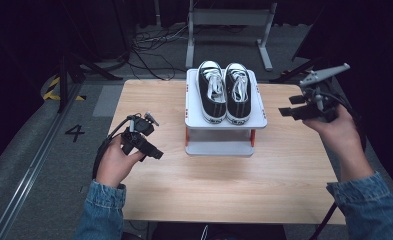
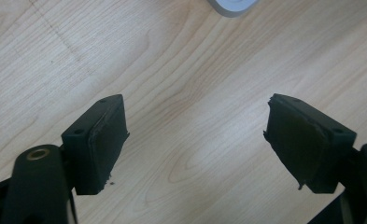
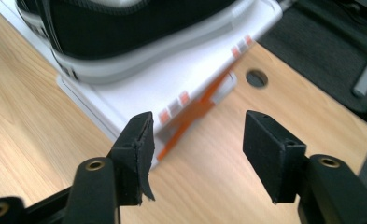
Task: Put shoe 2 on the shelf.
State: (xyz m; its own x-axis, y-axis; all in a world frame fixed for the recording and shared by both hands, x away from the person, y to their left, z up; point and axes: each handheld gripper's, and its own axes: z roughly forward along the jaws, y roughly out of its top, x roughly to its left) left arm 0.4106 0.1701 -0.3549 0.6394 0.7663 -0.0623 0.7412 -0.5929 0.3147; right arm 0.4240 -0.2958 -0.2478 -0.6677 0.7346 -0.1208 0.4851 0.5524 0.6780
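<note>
Denim sleeves at the bottom edge of the high view, one hand on each gripper. Pair of black sneakers point(image 1: 224, 91) sits side by side, toes toward the camera, on the top deck of a white two-tier rack point(image 1: 226, 123) in the upper middle of the frame; rack has orange struts between its decks. Wooden table point(image 1: 224, 185) underneath.

Right gripper point(image 1: 286, 111) is at the right of the frame, level with the rack top and apart from it, pointing left toward the shoes. Jaws spread wide, nothing between them. Right gripper view: sneaker sole and rack corner in the upper left, somewhat blurred; pads point(image 3: 139, 154) clear of both.

Left gripper point(image 1: 158, 153) is at lower left of the frame, low over the table, pointing right, apart from the rack base. Jaws also spread, nothing gripped; left gripper view has bare wood between the pads point(image 2: 104, 142), probably a rack corner at the top edge.
</note>
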